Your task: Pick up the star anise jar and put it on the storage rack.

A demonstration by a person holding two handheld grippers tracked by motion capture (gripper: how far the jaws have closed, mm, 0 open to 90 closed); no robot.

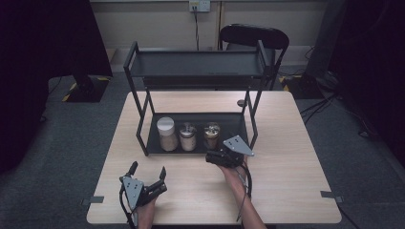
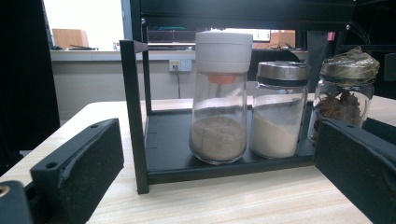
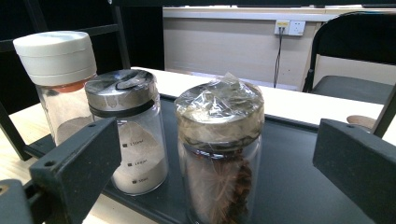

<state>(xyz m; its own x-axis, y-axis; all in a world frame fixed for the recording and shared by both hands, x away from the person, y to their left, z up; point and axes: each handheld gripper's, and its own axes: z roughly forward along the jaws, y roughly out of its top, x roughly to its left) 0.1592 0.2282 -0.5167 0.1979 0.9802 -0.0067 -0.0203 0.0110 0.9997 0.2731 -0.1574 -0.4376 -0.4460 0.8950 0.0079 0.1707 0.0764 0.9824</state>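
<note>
The rack (image 1: 143, 121) stands on the desk (image 1: 286, 157) and serves as the reference. Three jars stand in a row on its bottom shelf: a white-lidded jar (image 1: 167, 133) at the left, a metal-lidded jar (image 1: 187, 136) in the middle, a film-covered jar (image 1: 211, 135) at the right. The right claw (image 1: 213, 157) sits at the front edge of the rack, directly before the film-covered jar, jaws wide apart, one on either side of that jar, gripping nothing. The left claw (image 1: 148, 171) rests on the desk, in front of the rack's left corner, jaws spread wide and empty.
</note>
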